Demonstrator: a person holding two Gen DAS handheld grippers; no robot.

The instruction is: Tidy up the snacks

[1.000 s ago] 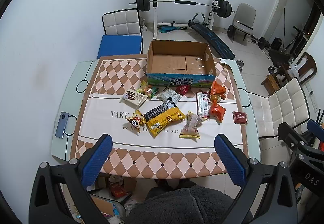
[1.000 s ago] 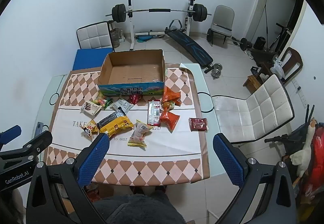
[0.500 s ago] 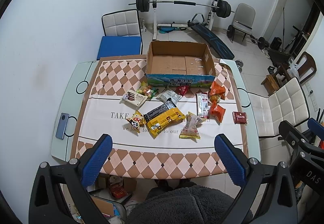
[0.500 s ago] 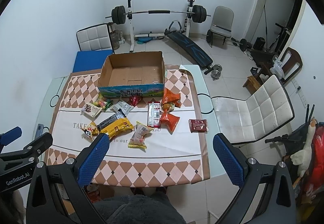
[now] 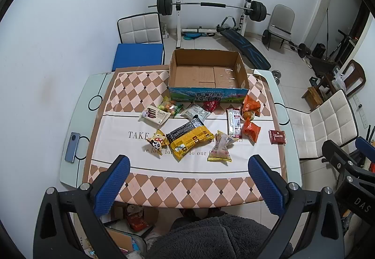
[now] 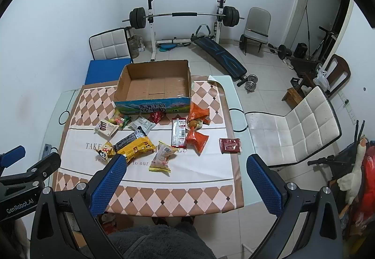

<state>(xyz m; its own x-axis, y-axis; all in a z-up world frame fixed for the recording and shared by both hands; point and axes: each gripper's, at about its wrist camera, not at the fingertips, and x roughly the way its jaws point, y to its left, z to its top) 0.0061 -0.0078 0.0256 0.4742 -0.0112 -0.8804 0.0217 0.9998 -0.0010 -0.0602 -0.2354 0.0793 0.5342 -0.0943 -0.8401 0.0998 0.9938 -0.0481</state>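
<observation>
An open, empty cardboard box [image 5: 208, 71] stands at the far side of the table; it also shows in the right wrist view [image 6: 153, 83]. Several snack packets lie in front of it: a yellow bag [image 5: 189, 139], a panda packet [image 5: 156, 140], a beige packet [image 5: 221, 146], orange packets [image 5: 250, 129], a dark red packet [image 5: 277, 137] and a white biscuit pack [image 5: 154, 114]. My left gripper [image 5: 188, 185] is open and empty, high above the near table edge. My right gripper [image 6: 186, 185] is open and empty, also above the near edge.
A phone [image 5: 72, 147] lies on the glass table's left edge [image 5: 70, 165]. White chairs stand at the right [image 6: 293, 132] and at the far left [image 5: 140, 31]. A weight bench and barbell rack [image 5: 211, 5] stand behind the table.
Both grippers have drifted slightly; the table and snacks sit a little differently in view. Nothing on the table has moved.
</observation>
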